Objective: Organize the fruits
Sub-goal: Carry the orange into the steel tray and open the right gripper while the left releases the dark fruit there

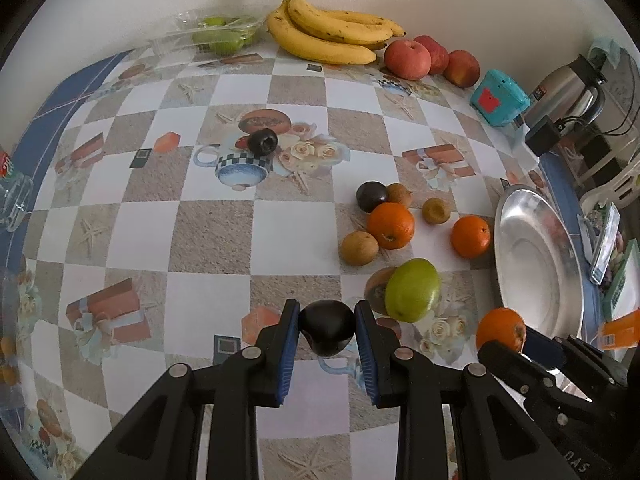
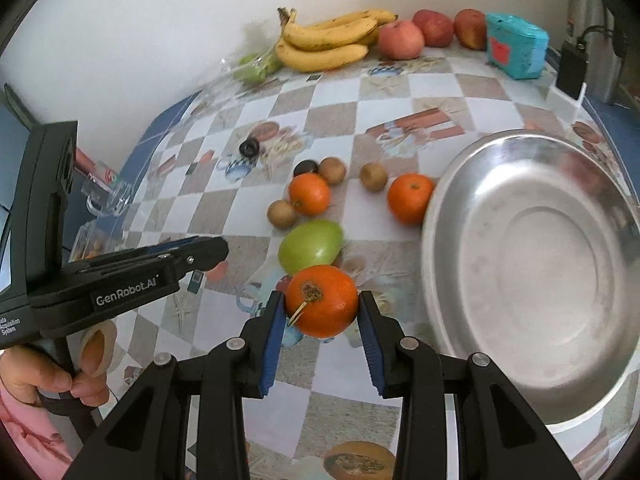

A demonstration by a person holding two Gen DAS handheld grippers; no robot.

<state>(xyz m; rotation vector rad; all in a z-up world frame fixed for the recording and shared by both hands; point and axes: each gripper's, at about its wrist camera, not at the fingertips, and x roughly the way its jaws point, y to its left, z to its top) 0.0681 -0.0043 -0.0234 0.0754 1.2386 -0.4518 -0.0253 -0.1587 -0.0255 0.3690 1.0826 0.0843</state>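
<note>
My left gripper (image 1: pixel 327 330) is shut on a dark purple fruit (image 1: pixel 327 332), held above the checkered tablecloth. An orange (image 2: pixel 322 301) sits between the blue pads of my right gripper (image 2: pixel 322 308), which is shut on it, just left of the steel basin (image 2: pixel 532 272). In the left wrist view that same orange (image 1: pixel 501 328) and the right gripper (image 1: pixel 532 354) show at the lower right, beside the basin (image 1: pixel 536 260). Loose on the cloth lie a green mango (image 1: pixel 412 290), two oranges (image 1: pixel 391 225), three brown kiwis (image 1: pixel 359 248) and another dark fruit (image 1: pixel 371 196). A further dark fruit (image 1: pixel 262 141) lies apart at mid-table.
Bananas (image 1: pixel 332 34), red apples (image 1: pixel 408 59) and a clear box of green fruit (image 1: pixel 218 34) line the back wall. A teal box (image 1: pixel 499 98) and a steel kettle (image 1: pixel 568 92) stand at the right. A person's hand (image 2: pixel 52 380) holds the left gripper's handle (image 2: pixel 100 280).
</note>
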